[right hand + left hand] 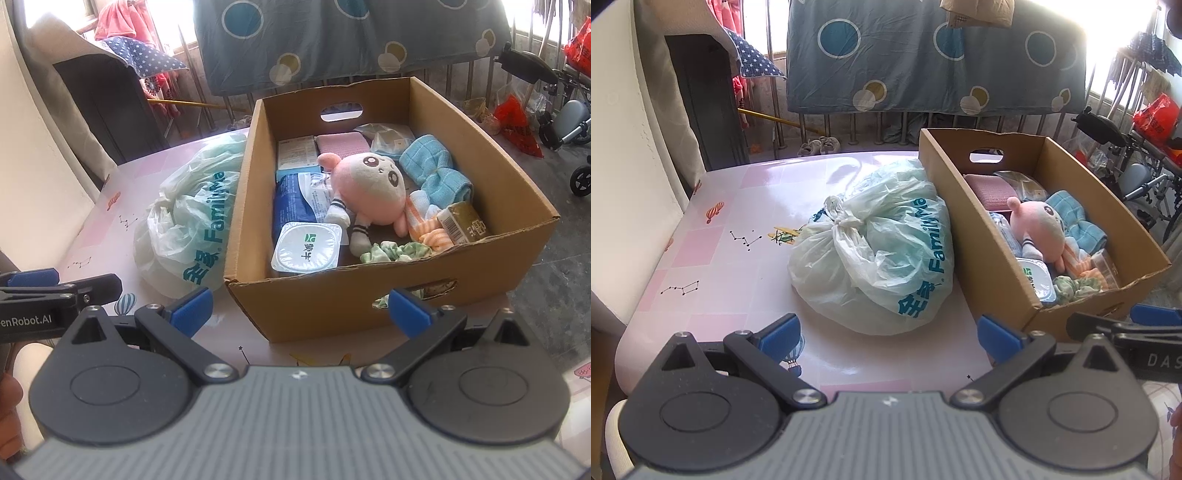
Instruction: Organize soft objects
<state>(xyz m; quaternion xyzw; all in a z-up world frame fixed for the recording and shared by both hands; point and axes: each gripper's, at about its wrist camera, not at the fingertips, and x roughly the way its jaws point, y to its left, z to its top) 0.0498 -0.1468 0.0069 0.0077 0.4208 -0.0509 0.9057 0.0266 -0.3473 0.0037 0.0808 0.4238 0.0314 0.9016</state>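
A cardboard box [332, 306] [960, 206] stands on the pink table [713, 258]. Inside lie a pink plush doll [369, 188] [1036, 221], a blue towel [432, 166] [1075, 218], an orange striped cloth [424, 221], a green scrunchie [391, 253] and a pink cloth [341, 144]. A knotted pale green plastic bag [882, 251] [184, 218] rests left of the box. My left gripper [888, 334] is open in front of the bag, holding nothing. My right gripper [301, 312] is open before the box's near wall, empty.
The box also holds a white sealed tub [306, 249], a blue pack [291, 203] and a brown carton [463, 223]. A polka-dot sheet [923, 55] hangs on a railing behind. A dark cabinet [705, 99] stands at left; a wheelchair [565, 118] at right.
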